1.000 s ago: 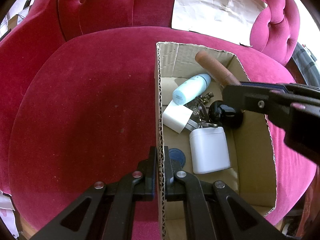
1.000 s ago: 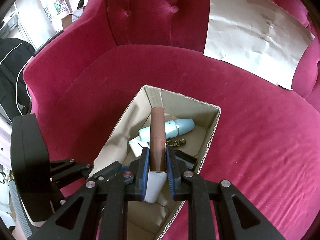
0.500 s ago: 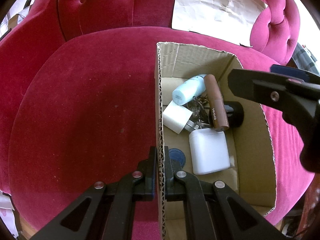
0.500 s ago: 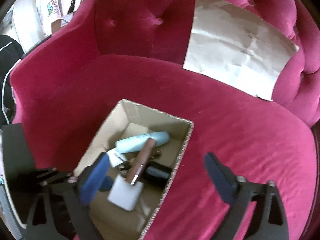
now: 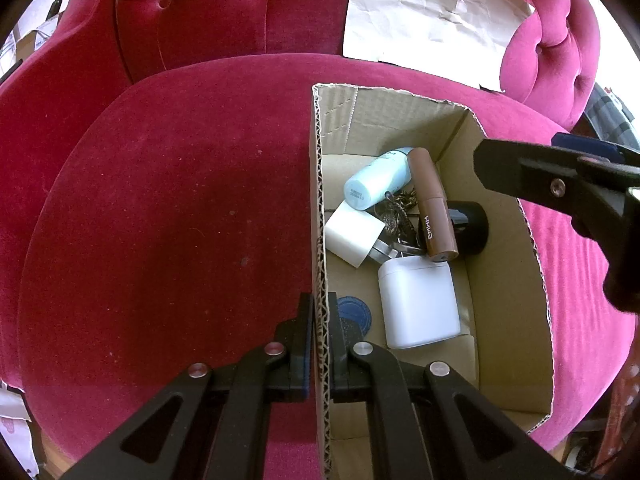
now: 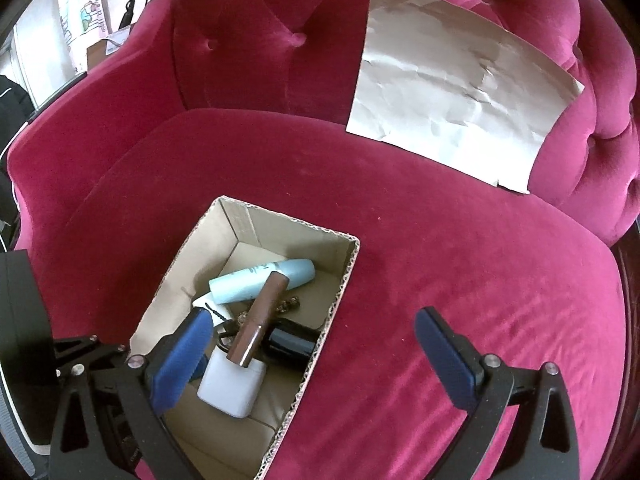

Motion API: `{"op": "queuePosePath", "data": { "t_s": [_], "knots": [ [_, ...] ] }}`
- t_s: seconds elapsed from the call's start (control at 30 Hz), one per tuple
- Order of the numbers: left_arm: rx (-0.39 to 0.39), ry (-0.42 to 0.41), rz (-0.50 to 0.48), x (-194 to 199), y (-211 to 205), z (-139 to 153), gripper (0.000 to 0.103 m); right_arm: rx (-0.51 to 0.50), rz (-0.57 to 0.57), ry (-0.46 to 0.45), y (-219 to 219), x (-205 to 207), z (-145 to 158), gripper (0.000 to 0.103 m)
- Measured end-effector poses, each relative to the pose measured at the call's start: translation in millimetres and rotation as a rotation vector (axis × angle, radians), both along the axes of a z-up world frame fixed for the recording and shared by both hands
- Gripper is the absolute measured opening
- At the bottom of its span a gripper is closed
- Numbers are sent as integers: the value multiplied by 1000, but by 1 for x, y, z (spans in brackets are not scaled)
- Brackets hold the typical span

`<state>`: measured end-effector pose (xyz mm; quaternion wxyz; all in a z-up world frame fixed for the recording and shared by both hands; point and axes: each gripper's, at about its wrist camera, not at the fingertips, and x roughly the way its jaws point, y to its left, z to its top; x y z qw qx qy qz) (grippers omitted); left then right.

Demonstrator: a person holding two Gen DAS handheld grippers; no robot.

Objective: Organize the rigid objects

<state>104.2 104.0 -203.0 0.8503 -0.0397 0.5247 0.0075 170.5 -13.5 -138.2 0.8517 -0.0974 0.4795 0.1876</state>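
While my left gripper (image 5: 319,342) clamps the cardboard box (image 5: 318,200) wall, my right gripper (image 6: 312,354) hangs spread wide above; the brown tube (image 5: 432,204) lies inside atop the white case (image 5: 418,306).

Left gripper (image 5: 320,344) clamps the near left wall of the open brown cardboard box (image 5: 516,280) on the magenta velvet chair seat (image 5: 168,216).
Inside: brown cylindrical tube (image 5: 434,205) lying across a black round jar (image 5: 470,222), pale blue bottle (image 5: 378,184), white rounded case (image 5: 418,304), white block (image 5: 352,234). Right gripper arm enters at upper right, above the box's right wall.
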Motion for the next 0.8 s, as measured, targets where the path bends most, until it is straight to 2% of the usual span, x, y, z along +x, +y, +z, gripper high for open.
{"op": "queuePosePath", "data": {
  "t_s": [0.27, 0.37, 0.4, 0.43, 0.47, 0.5, 0.53, 0.57, 0.63, 0.77, 0.8],
  "knots": [
    [1, 2, 1, 0, 0, 0, 5, -3, -21, -1, -9, -3, 2, 103],
    [14, 7, -2, -1, -2, 1, 11, -6, -30, -1, -14, -5, 4, 103],
    [19, 9, -2, -1, -3, 2, 20, -8, -33, -3, -16, -6, 5, 103],
    [25, 12, 0, -2, -3, 2, 37, -11, -36, -4, -17, -7, 6, 103],
    [26, 10, 2, -2, -3, 3, 48, -15, -39, -5, -18, -9, 8, 103],
    [24, 4, 4, -3, -3, 4, 67, -17, -43, -6, -20, -10, 9, 103],
    [14, -7, 3, -4, -3, 7, 73, -19, -46, -7, -21, -12, 11, 103],
    [12, -14, 2, -5, -3, 9, 74, -21, -49, -7, -23, -13, 12, 103],
    [37, -26, 8, -8, -4, 12, 88, -21, -62, -9, -26, -16, 16, 103],
    [41, -3, 4, -11, -4, 14, 90, -18, -84, -1, -34, -25, 19, 103],
    [29, -1, 1, -12, -4, 17, 96, -17, -91, 2, -37, -28, 19, 103]
  ]
}}
